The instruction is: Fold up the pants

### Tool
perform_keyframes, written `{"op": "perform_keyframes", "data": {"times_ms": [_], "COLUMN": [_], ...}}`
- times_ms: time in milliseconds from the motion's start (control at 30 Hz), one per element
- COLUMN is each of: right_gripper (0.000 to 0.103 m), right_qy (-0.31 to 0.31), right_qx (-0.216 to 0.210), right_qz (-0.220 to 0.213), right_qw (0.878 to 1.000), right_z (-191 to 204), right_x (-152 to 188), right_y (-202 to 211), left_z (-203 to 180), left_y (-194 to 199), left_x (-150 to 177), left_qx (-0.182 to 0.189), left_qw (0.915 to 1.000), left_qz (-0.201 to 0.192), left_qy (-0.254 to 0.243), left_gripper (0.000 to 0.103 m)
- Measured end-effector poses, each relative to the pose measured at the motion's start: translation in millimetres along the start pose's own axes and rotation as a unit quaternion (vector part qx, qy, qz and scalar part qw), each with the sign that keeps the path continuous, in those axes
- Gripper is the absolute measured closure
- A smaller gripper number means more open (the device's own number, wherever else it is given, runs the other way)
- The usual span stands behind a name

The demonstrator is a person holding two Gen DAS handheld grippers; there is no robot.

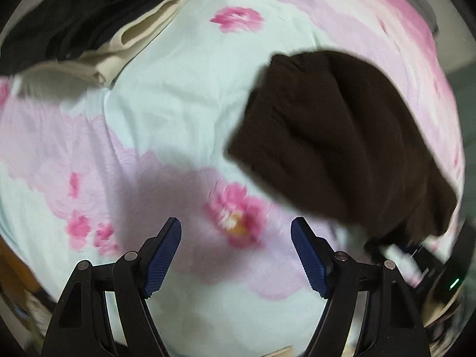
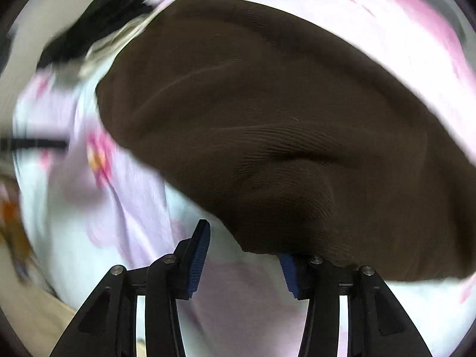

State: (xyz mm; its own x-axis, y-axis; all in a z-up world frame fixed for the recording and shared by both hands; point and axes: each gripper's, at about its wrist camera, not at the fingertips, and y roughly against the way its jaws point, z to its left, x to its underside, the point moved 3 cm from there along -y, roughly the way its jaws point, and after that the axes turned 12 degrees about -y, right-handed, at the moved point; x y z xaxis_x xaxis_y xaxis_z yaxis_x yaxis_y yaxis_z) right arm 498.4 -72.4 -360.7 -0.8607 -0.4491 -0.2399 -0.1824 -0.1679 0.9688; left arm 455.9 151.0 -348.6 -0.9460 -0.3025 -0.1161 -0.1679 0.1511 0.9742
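Observation:
The dark brown ribbed pants [image 1: 342, 142] lie folded in a bundle on the floral bed sheet [image 1: 166, 113], to the right in the left wrist view. My left gripper [image 1: 236, 226] is open and empty above the sheet, left of the pants. In the right wrist view the pants [image 2: 267, 125] fill most of the frame. My right gripper [image 2: 245, 238] is open; the near edge of the pants drapes over its right finger and hides the tip. The right gripper's body [image 1: 428, 264] shows at the lower right of the left wrist view.
A pile of black and cream clothes [image 1: 89, 26] lies at the far left of the sheet; it also shows blurred in the right wrist view [image 2: 98, 32]. The bed's edge runs along the right [image 1: 458, 95].

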Motion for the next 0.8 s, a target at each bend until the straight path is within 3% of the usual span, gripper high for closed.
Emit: {"op": "perform_keyframes", "data": {"times_ms": [33, 100, 200, 267, 400, 433, 467, 500, 633, 800], "right_gripper": [0.075, 0.085, 0.087, 0.087, 0.087, 0.087, 0.087, 0.087, 0.087, 0.088], "right_qy": [0.007, -0.019, -0.089, -0.091, -0.09, -0.094, -0.097, -0.095, -0.086, -0.087], "right_qx": [0.008, 0.006, -0.038, -0.039, -0.039, -0.039, -0.04, -0.039, -0.042, -0.053], "right_qz": [0.003, 0.013, 0.018, 0.013, 0.021, 0.027, 0.034, 0.038, 0.049, 0.065], "right_qw": [1.0, 1.0, 0.995, 0.995, 0.995, 0.994, 0.994, 0.994, 0.994, 0.993], "right_z": [0, -13, -38, -40, -37, -37, -36, -32, -30, -30], "right_x": [1, 1, 3, 6, 8, 9, 11, 11, 13, 8], "right_y": [0, 1, 16, 27, 32, 31, 29, 28, 32, 21], "left_z": [4, 10, 13, 13, 11, 11, 10, 8, 6, 17], "left_y": [-1, -3, -16, -31, -62, -64, -65, -63, -35, -41], "left_x": [-5, -14, -23, -28, -31, -32, -32, -31, -20, -7], "left_qx": [0.013, 0.044, 0.082, 0.084, 0.121, 0.121, 0.129, 0.131, 0.102, 0.078], "left_qw": [0.9998, 0.9979, 0.9936, 0.9932, 0.9836, 0.983, 0.9813, 0.9808, 0.9888, 0.993], "left_qz": [-0.005, -0.017, -0.012, 0.0, 0.016, 0.015, 0.011, 0.013, -0.022, -0.002], "left_qy": [0.014, 0.046, 0.076, 0.081, 0.133, 0.137, 0.143, 0.144, 0.107, 0.089], "left_gripper": [0.027, 0.027, 0.027, 0.027, 0.028, 0.036, 0.061, 0.066, 0.075, 0.075]}}
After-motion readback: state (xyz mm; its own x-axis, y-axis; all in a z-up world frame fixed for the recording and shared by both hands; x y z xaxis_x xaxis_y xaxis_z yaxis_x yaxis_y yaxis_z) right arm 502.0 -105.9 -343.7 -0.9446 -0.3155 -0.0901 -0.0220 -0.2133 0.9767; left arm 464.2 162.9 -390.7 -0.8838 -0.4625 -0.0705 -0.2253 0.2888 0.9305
